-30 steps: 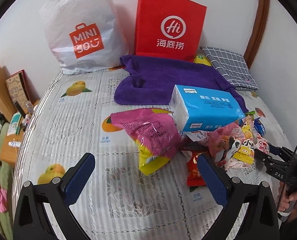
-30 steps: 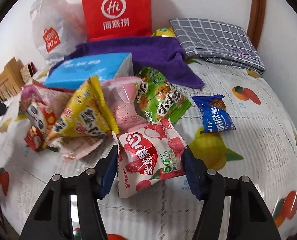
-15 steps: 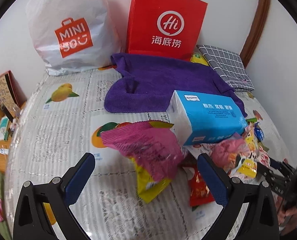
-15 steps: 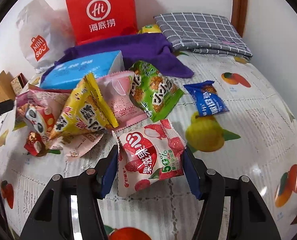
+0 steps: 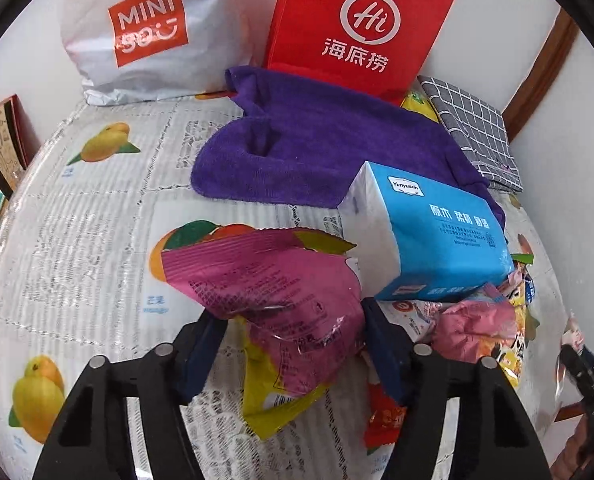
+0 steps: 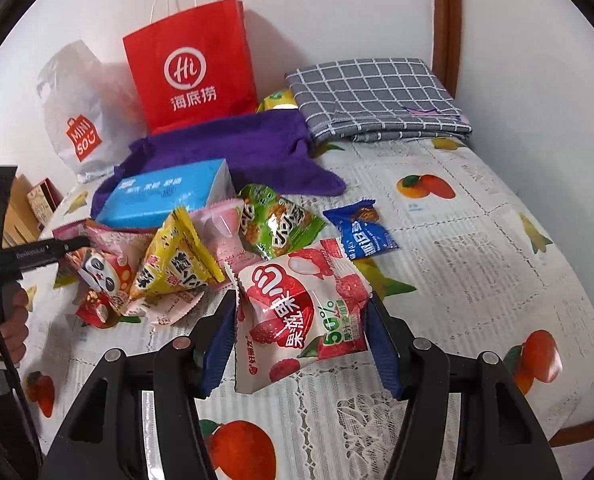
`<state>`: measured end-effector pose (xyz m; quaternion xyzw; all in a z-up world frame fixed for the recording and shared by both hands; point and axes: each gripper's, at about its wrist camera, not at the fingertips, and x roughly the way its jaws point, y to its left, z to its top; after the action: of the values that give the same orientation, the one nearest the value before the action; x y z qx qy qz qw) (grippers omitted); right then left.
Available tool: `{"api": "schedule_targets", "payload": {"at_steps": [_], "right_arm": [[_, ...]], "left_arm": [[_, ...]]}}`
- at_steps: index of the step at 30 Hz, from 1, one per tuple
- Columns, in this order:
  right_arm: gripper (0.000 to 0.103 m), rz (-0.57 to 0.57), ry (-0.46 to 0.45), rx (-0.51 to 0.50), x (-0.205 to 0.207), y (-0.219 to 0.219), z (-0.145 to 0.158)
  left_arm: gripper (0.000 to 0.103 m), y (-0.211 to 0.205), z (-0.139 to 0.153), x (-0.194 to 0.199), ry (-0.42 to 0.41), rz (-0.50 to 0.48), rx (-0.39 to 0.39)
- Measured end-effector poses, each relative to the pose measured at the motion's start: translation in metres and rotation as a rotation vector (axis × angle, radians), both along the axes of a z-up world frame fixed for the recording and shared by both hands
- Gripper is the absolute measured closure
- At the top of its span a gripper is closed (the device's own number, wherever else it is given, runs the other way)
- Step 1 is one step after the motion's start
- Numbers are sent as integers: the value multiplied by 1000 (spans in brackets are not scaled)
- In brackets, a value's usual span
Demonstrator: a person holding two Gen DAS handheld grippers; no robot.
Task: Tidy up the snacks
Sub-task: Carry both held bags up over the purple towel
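Both grippers grip snack packets over the fruit-print tablecloth (image 6: 477, 240). Nearest in the right wrist view, the right gripper (image 6: 301, 332) has its 2 blue pads pressed against the sides of a red-and-white lychee packet (image 6: 301, 316), which sits upright between them, bulging above the fingertips. In the left wrist view, the left gripper (image 5: 293, 344) is clamped on a crumpled magenta packet (image 5: 273, 292) with a yellow-green lower edge; the packet fills the gap between the pads and spreads up and to the left of them.

Just beyond the right gripper lies the pile of remaining snacks: a yellow packet (image 6: 177, 264), a panda-print packet (image 6: 101, 276), a pale pink packet (image 6: 221, 228) and a green packet (image 6: 277, 224), all touching or overlapping. A blue packet (image 6: 361, 232) lies apart to the right of them. Behind the pile stands a blue tissue pack (image 6: 165, 192), resting partly on a purple towel (image 6: 237, 148). Farther back, a folded grey checked cloth (image 6: 377, 96) lies at the right, and against the wall stand a red paper bag (image 6: 193, 68) and a white Miniso bag (image 6: 81, 124).
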<state>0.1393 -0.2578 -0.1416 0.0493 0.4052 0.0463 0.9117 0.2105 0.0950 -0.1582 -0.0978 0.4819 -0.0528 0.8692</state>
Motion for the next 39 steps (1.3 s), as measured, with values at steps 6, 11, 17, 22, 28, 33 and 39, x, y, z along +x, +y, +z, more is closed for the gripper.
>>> {"api": "schedule_targets", "payload": {"at_steps": [6,11,17,22,28,33,39], "right_arm": [[43,19,-22,34,-2,2,14],[43,71,-40,48,-3,18,27],[43,103,-46,33,-9,35,37],[43,123,-46,30,-14,41,47],[43,135,-32,57,-14,42,53],[43,142,-33,67,-10,42,60],[43,134,-62,72,3,41,76]], "left_arm": [[40,12,17,-27,-17,37,23],[40,19,34,-54,-41,72,29],[40,11,55,-83,-78,86,16],[41,-1,69,-96,-95,54,-38],[41,-20,87,-106,-142,24,-30],[41,-31,103,-106,-167,-2,-52],[41,-40,118,-89,-183,-30,-57]]}}
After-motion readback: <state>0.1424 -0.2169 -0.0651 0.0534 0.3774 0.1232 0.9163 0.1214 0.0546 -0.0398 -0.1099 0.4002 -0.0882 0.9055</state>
